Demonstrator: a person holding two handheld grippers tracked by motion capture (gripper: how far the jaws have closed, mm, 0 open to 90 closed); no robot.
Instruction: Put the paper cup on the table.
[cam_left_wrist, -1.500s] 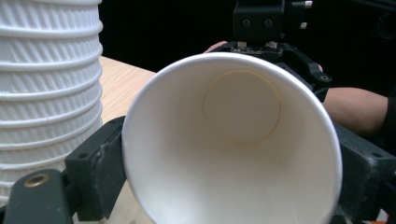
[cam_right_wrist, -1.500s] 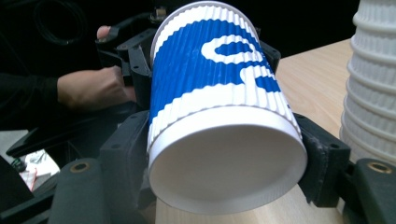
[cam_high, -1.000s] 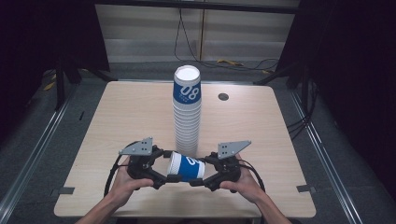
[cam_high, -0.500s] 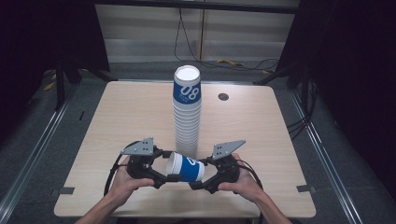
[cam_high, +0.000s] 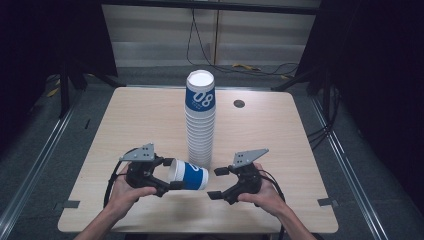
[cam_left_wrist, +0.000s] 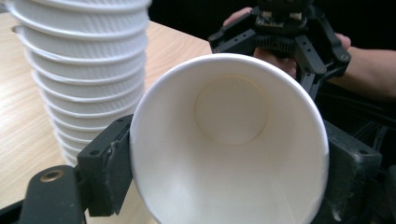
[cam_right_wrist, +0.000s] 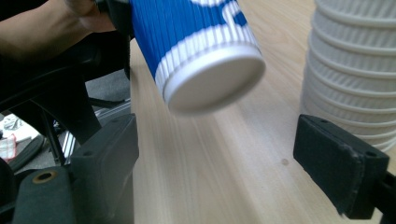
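Paper cup (cam_left_wrist: 229, 154) rim cropped below

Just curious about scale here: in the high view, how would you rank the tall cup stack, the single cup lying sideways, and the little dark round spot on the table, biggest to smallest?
1. Cup stack, by far the largest.
2. Single cup, held sideways in the left gripper.
3. Dark round spot, smallest, though it lies farther from the camera.

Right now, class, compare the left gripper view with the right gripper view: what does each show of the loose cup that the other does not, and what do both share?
Left gripper view: the cup mouth-on, its white inside and inner bottom, rim between the left gripper jaws.

Right gripper view: the cup's blue ribbed outside and flat base, ahead of the right gripper, whose jaws stand apart, touching nothing.

Both: the cup, the stack of cups and the table.
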